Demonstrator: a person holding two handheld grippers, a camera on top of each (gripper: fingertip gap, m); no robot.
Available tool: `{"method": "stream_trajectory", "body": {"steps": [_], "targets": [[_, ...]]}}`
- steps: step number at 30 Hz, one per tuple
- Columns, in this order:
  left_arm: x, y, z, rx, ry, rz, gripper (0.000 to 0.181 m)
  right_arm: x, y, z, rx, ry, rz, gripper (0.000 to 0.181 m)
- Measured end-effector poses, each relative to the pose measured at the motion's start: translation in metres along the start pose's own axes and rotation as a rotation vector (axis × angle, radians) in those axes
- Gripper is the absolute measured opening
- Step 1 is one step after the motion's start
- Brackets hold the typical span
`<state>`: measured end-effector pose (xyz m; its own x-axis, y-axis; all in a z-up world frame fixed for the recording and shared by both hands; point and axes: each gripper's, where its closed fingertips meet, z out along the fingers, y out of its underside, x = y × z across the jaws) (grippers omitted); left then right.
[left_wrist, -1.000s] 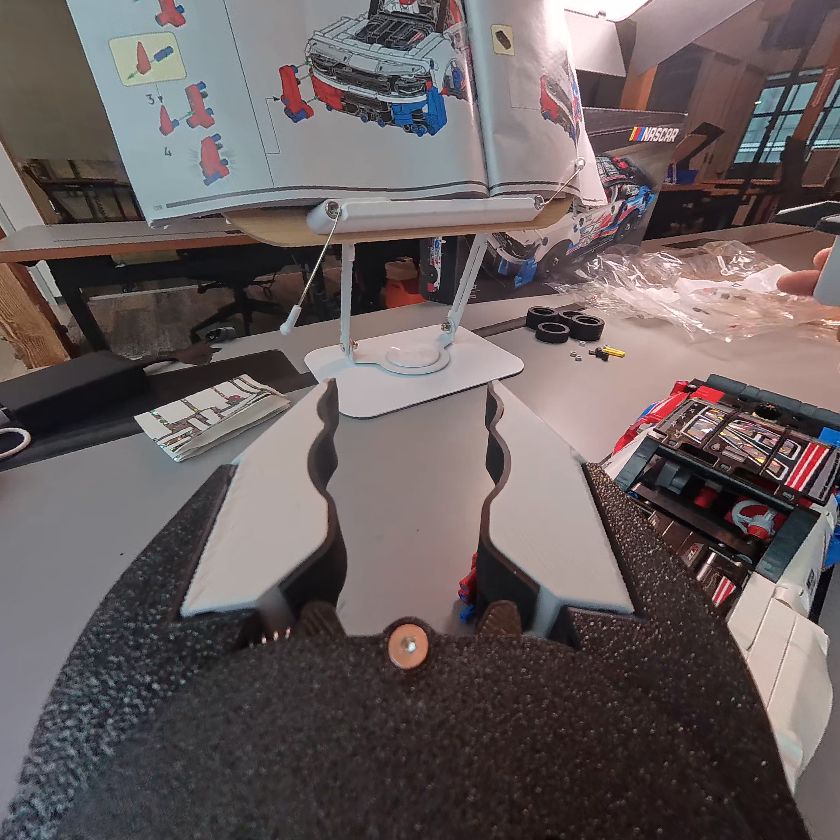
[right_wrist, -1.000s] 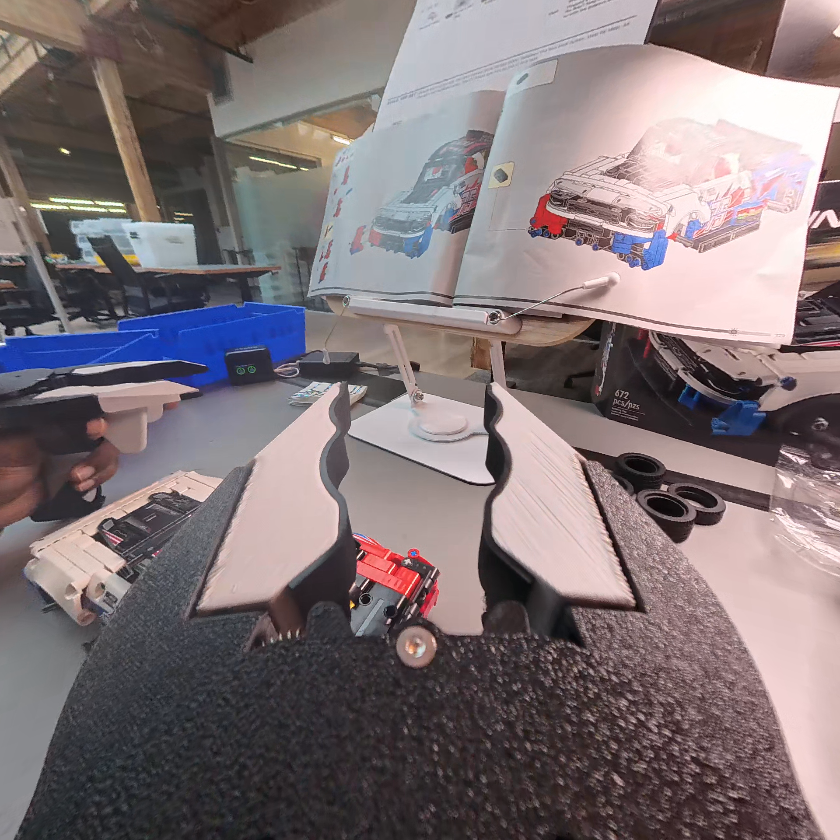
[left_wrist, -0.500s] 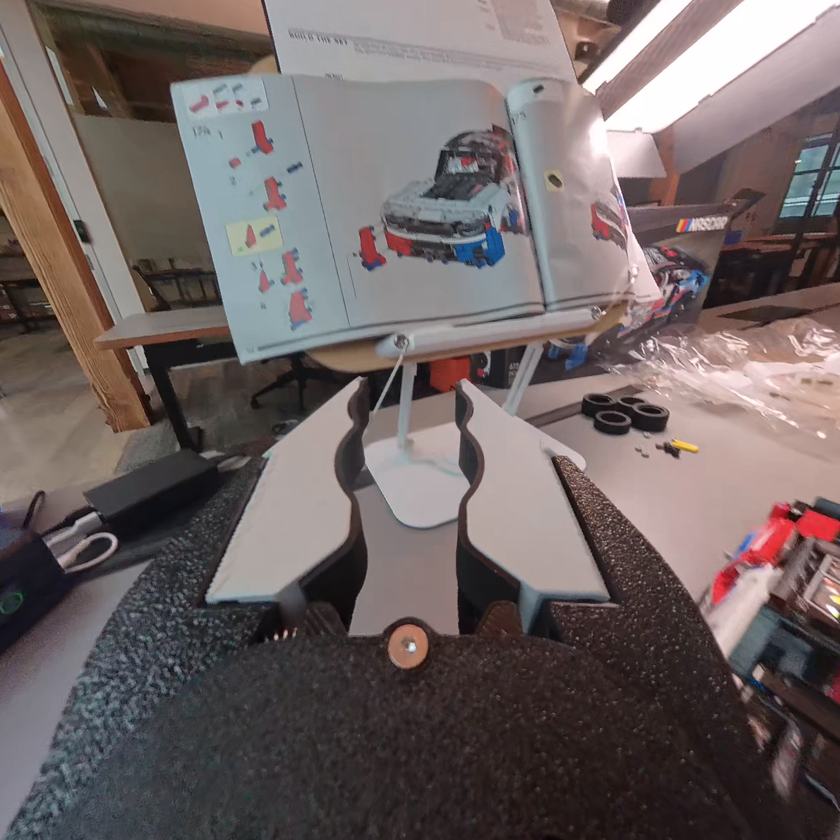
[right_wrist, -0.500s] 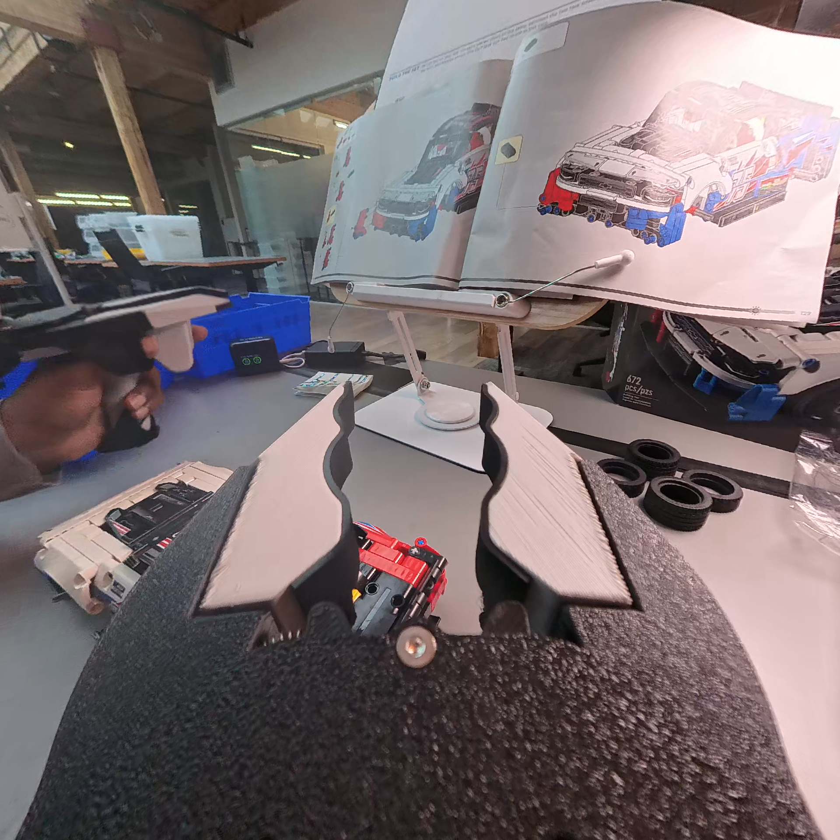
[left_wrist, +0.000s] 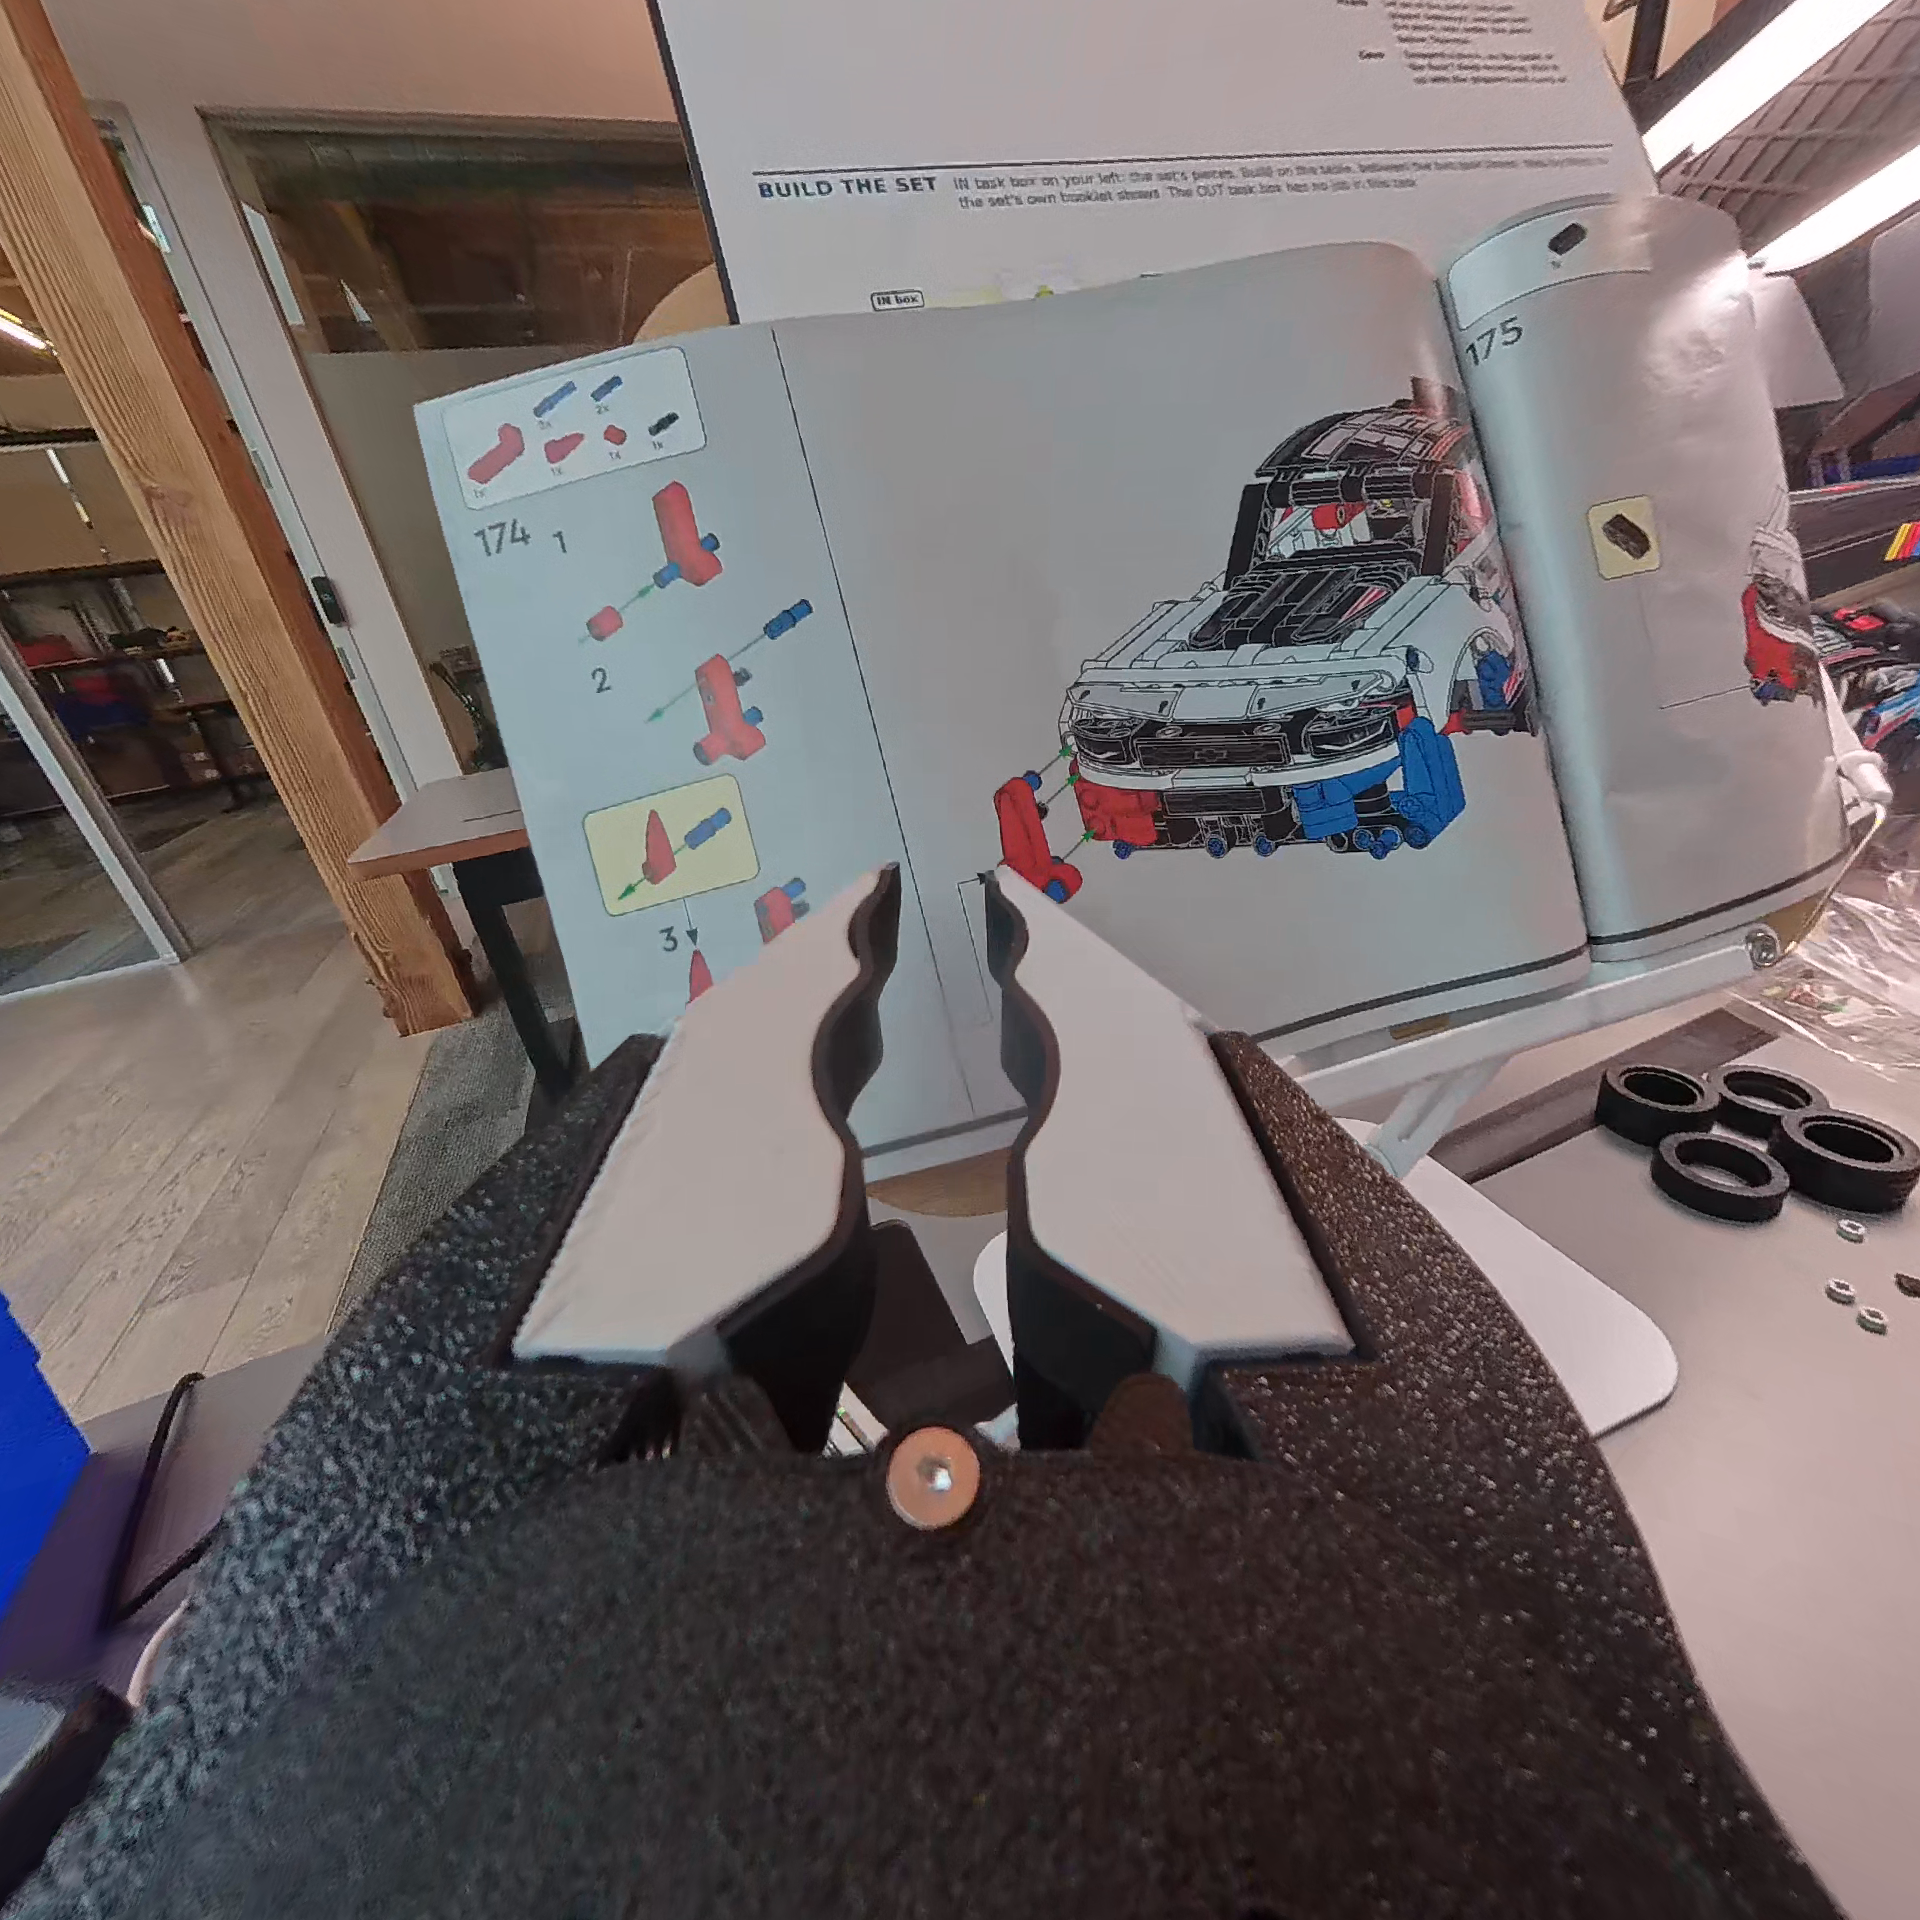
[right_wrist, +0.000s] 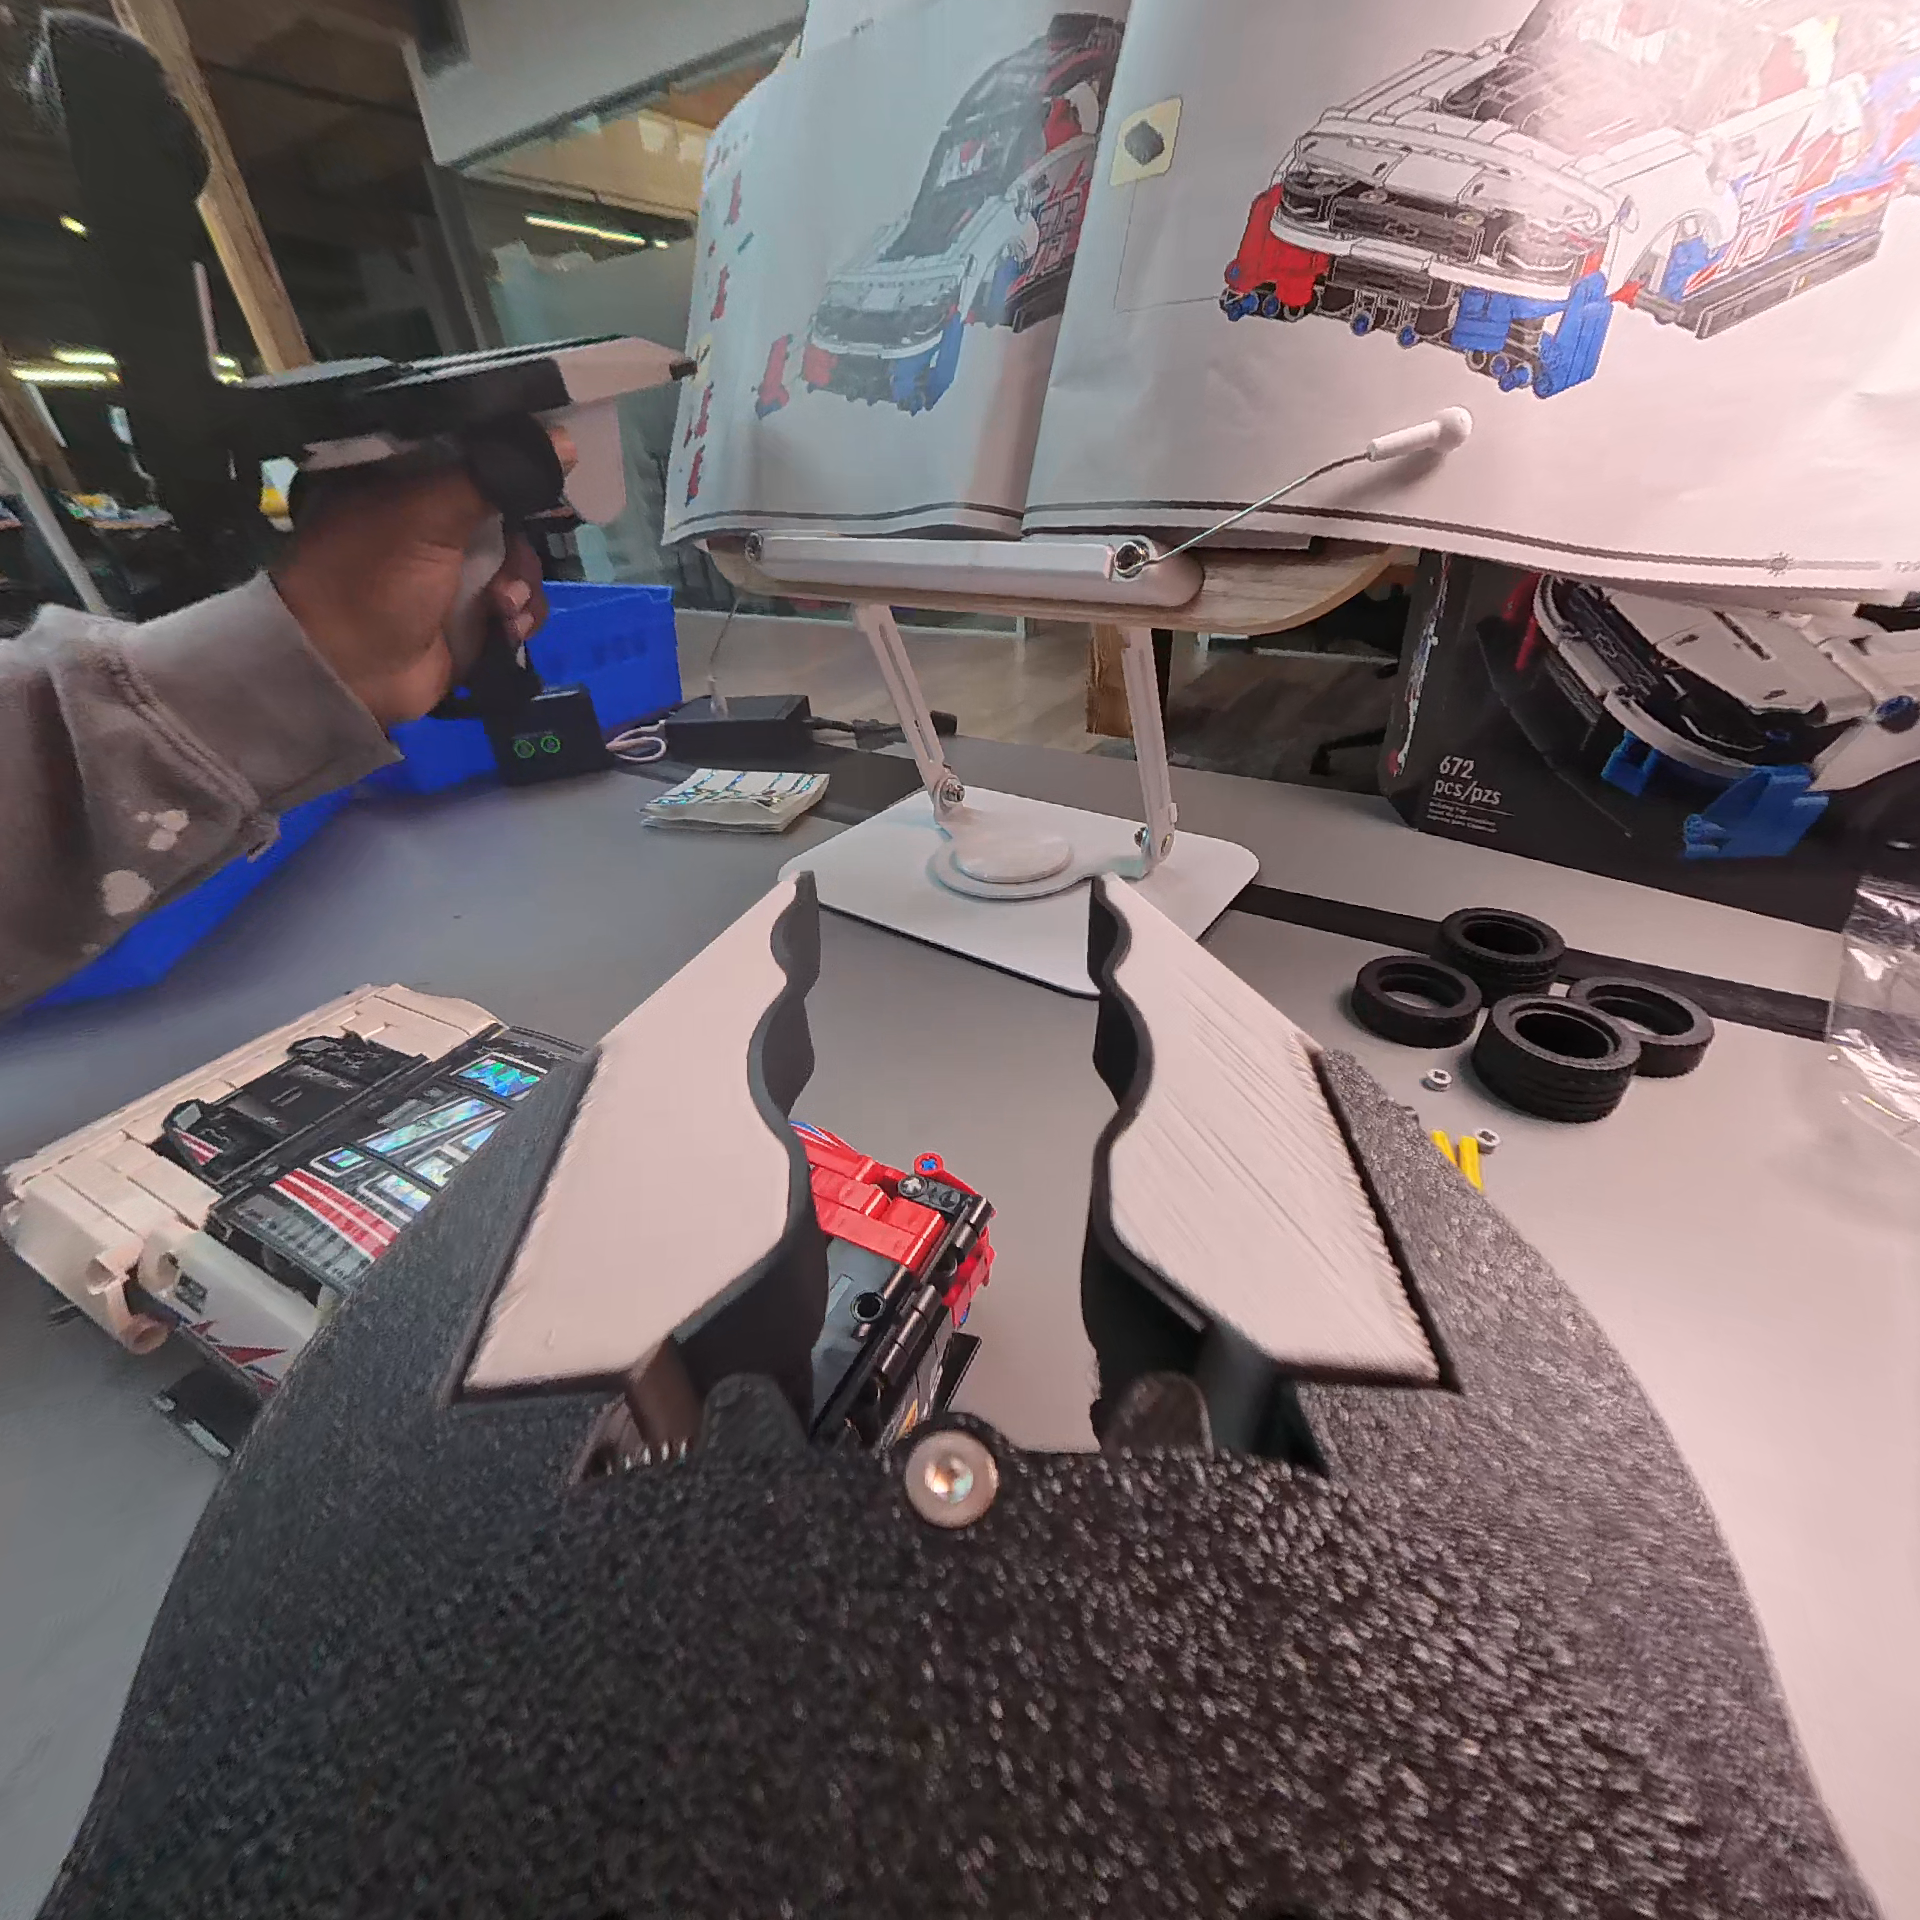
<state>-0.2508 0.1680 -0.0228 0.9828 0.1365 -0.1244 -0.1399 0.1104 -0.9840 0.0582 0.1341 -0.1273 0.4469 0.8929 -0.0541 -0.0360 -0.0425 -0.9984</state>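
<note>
The right gripper hid most of the brick car, leaving its white side at the left and a red corner between the fingers. The booklet ran off the frame's top and right edges. In the left wrist view, the left gripper covered the booklet's lower steps.

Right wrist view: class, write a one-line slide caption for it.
Open right gripper hovers over a brick-built car, while the left gripper reaches the instruction booklet on its stand.
</note>
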Motion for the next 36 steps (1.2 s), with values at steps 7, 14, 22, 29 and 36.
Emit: {"method": "stream_trajectory", "body": {"steps": [7, 14, 22, 29, 36], "targets": [[0.004, 0.022, -0.008, -0.033, 0.017, -0.01, 0.017, -0.002, 0.005, 0.002, -0.02, -0.015, 0.007, 0.05], [0.003, 0.035, -0.02, -0.04, 0.013, -0.026, 0.018, -0.007, 0.01, 0.004, -0.044, -0.031, 0.008, 0.05], [0.002, 0.025, -0.019, -0.025, 0.016, -0.017, 0.018, -0.009, 0.013, 0.005, -0.057, -0.035, 0.0, 0.05], [0.003, 0.02, -0.023, -0.014, 0.019, -0.008, 0.019, -0.01, 0.015, 0.006, -0.067, -0.045, 0.008, 0.054], [0.004, 0.016, -0.026, -0.01, 0.028, -0.011, 0.021, -0.017, 0.015, 0.007, -0.068, -0.076, -0.007, 0.055]]}}
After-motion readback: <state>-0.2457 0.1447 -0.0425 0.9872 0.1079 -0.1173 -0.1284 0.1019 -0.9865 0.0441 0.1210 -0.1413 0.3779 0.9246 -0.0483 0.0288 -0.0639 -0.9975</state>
